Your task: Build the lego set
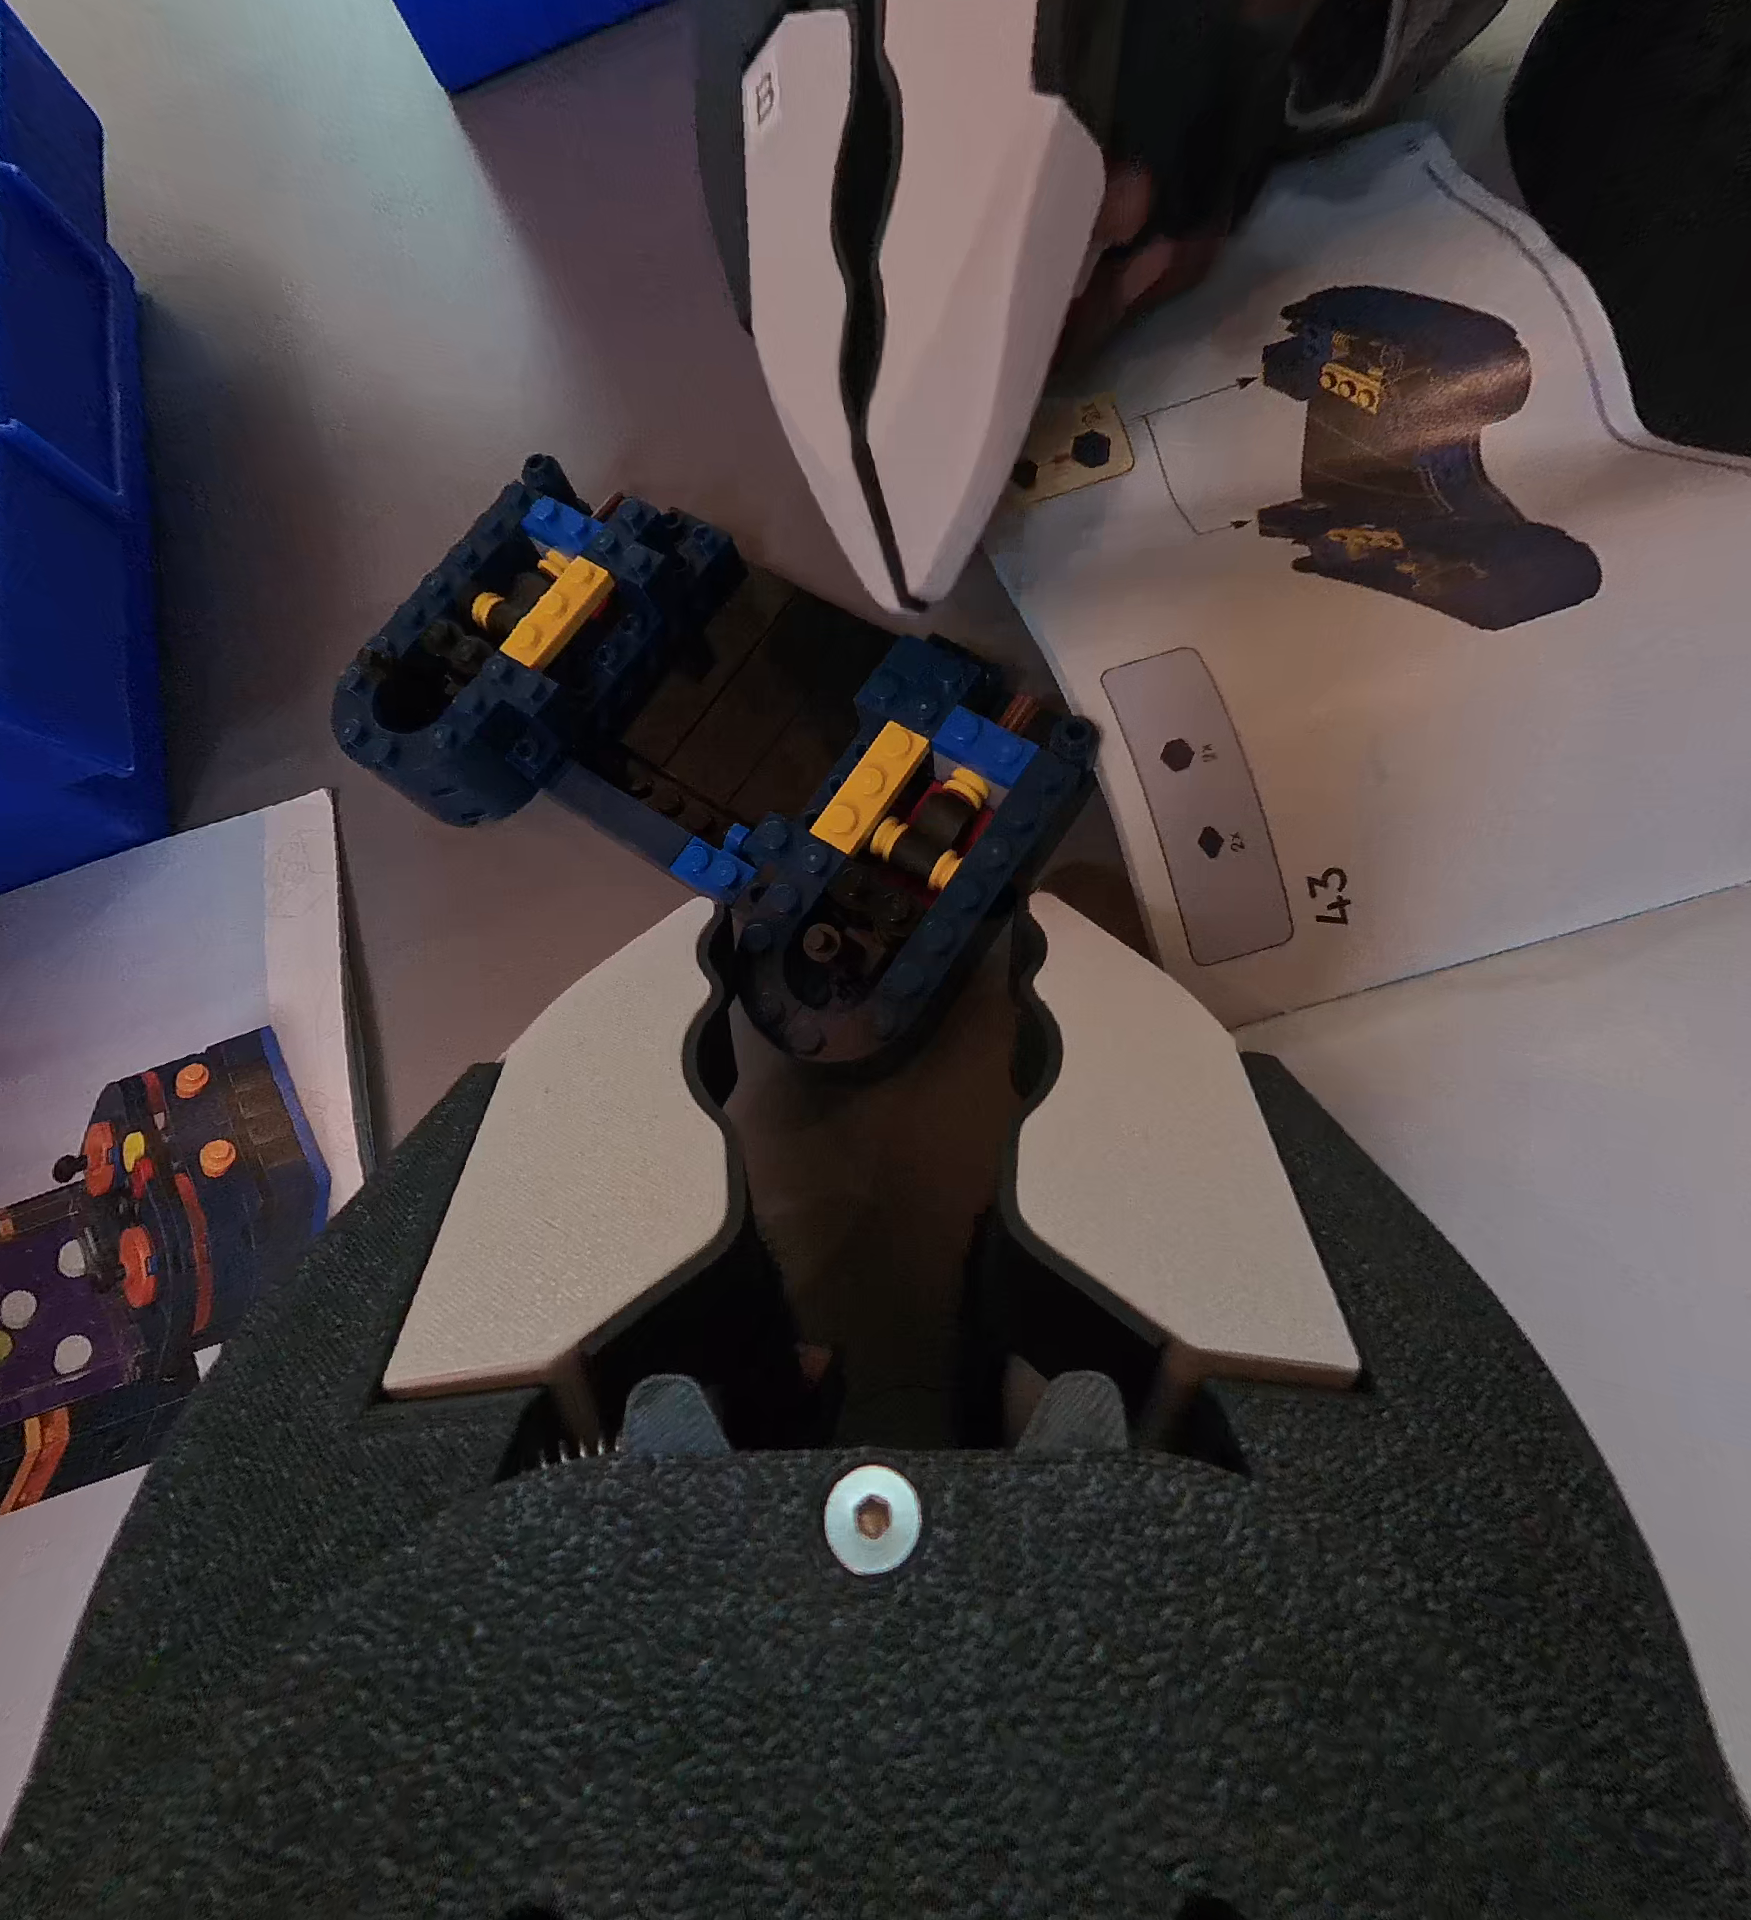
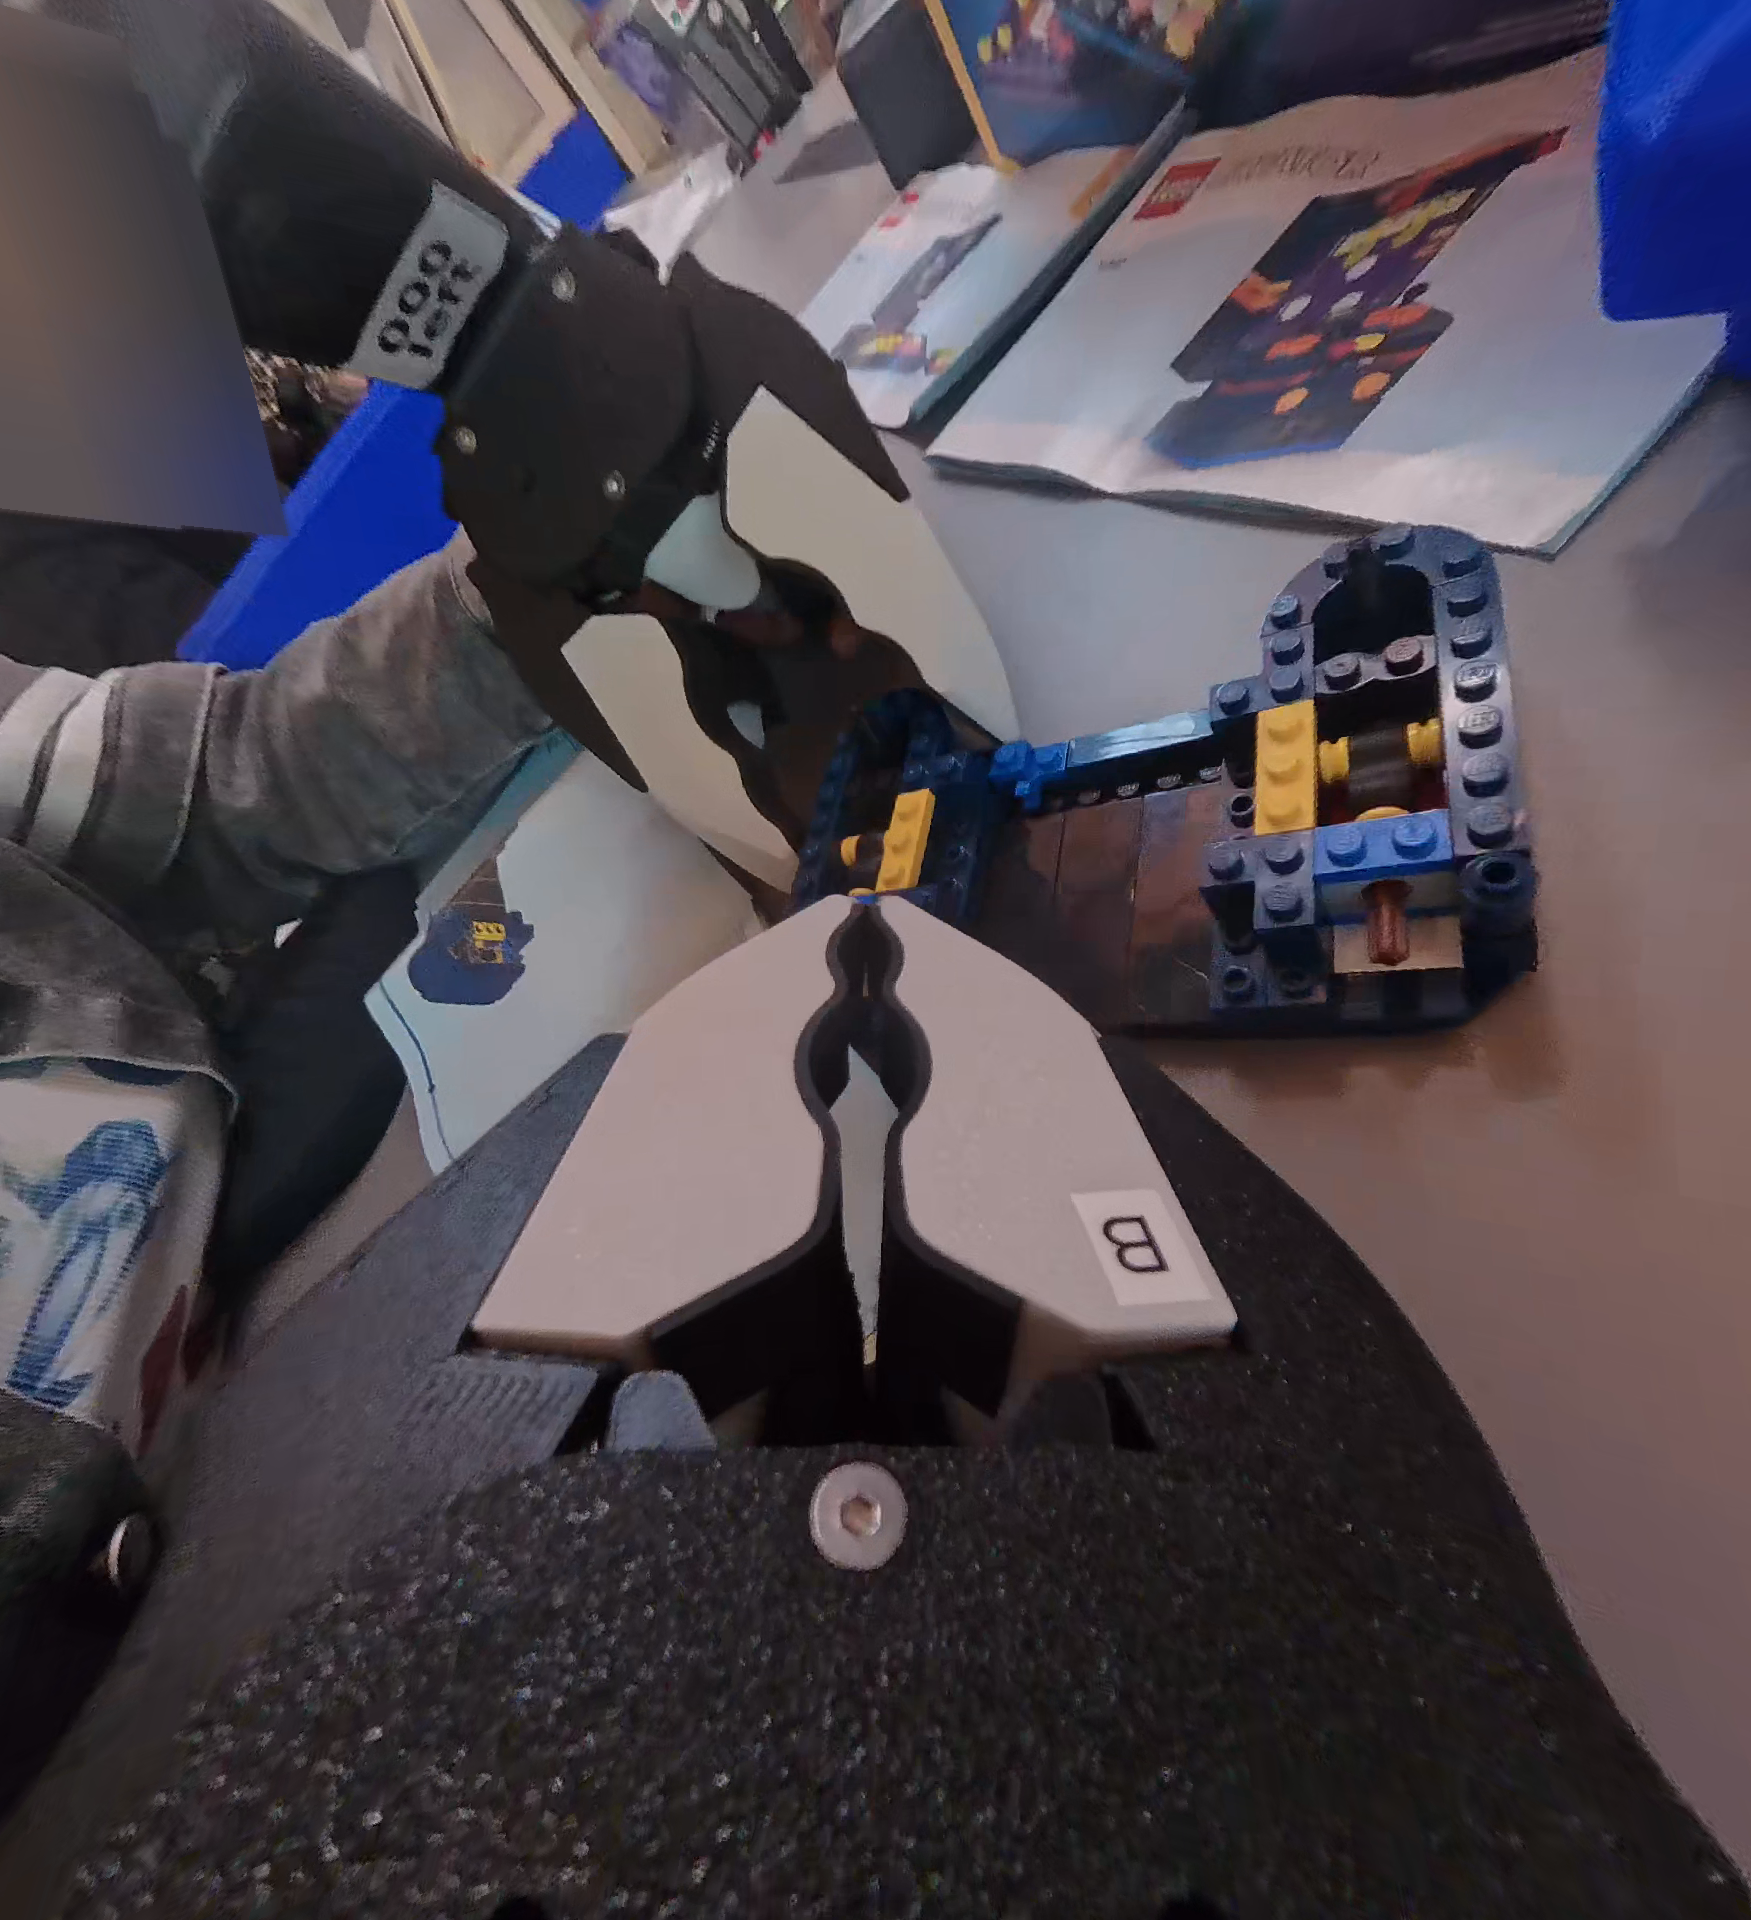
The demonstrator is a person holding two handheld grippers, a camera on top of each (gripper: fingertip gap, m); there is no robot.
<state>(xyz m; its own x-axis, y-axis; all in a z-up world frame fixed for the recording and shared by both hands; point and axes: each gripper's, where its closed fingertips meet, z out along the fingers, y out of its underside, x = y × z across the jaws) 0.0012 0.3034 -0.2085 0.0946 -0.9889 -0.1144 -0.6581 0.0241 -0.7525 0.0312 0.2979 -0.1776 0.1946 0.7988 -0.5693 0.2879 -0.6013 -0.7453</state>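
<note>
A dark-blue brick model [image 1: 725, 727] with yellow and bright-blue plates lies on the grey table [image 1: 1525, 1195]. My left gripper [image 1: 866, 914] is shut on the model's near rounded end, with both pads against its sides. The right wrist view shows the model [image 2: 1162, 883] side-on, with the left gripper [image 2: 881, 800] clamped round its far rounded end. My right gripper [image 2: 866, 906] is shut, with nothing visible between its pads. Its tip hovers just in front of that end. In the left wrist view the right gripper [image 1: 902, 592] points down over the model's black middle.
An open instruction booklet [image 1: 1422, 675] lies right of the model and a closed booklet [image 1: 123, 1091] lies to its left. Blue bins [image 1: 19, 520] stand at the far left. In the right wrist view, booklets [image 2: 1318, 343], a blue bin [image 2: 1723, 187] and a person's sleeve [image 2: 279, 748] show. There is about 5 cm between the tips of the two grippers.
</note>
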